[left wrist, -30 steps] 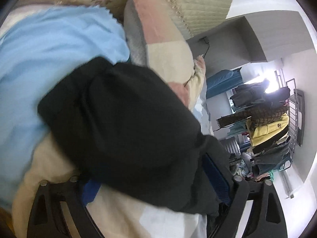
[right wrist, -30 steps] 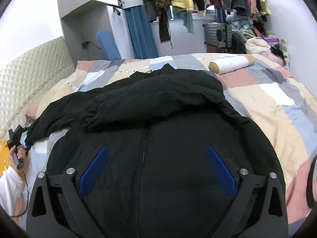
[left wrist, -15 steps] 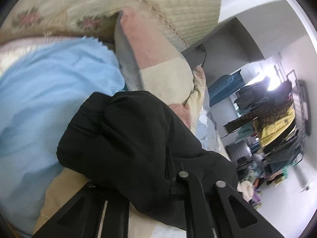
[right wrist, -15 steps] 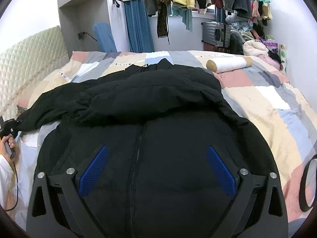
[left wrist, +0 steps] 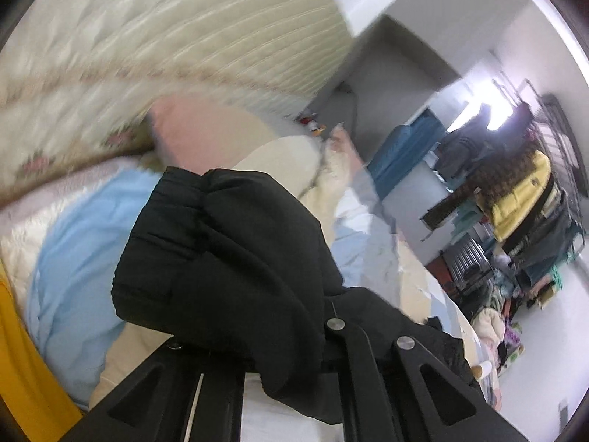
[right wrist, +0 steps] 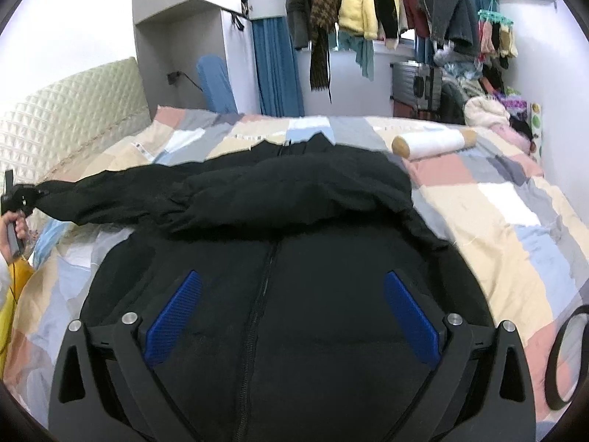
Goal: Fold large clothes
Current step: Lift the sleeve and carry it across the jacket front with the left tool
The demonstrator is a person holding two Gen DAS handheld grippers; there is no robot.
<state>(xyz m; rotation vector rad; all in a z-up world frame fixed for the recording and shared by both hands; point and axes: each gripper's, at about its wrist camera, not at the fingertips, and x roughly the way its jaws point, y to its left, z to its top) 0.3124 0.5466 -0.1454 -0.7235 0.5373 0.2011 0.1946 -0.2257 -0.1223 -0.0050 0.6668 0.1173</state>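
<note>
1. The black jacket lies front-up on the patchwork bed cover, zipper toward the right wrist camera. I think it is spread flat like this so that the sleeves can be folded over the body.
2. The left gripper is closed on the cuff end of one sleeve; the black cloth bunches between its fingers. In the right wrist view this gripper holds the sleeve stretched out to the side, lifted a little above the cover, probably to take out the slack before the fold.
3. The right gripper is wide open and holds nothing. Its blue pads stand well apart above the lower front of the jacket, near the zipper. I judge it waits there to press or steady the body.
4. A white roll lies on the cover just beyond the jacket, apart from it.
5. The left view is blurred, so the headboard is not sharp.
</note>
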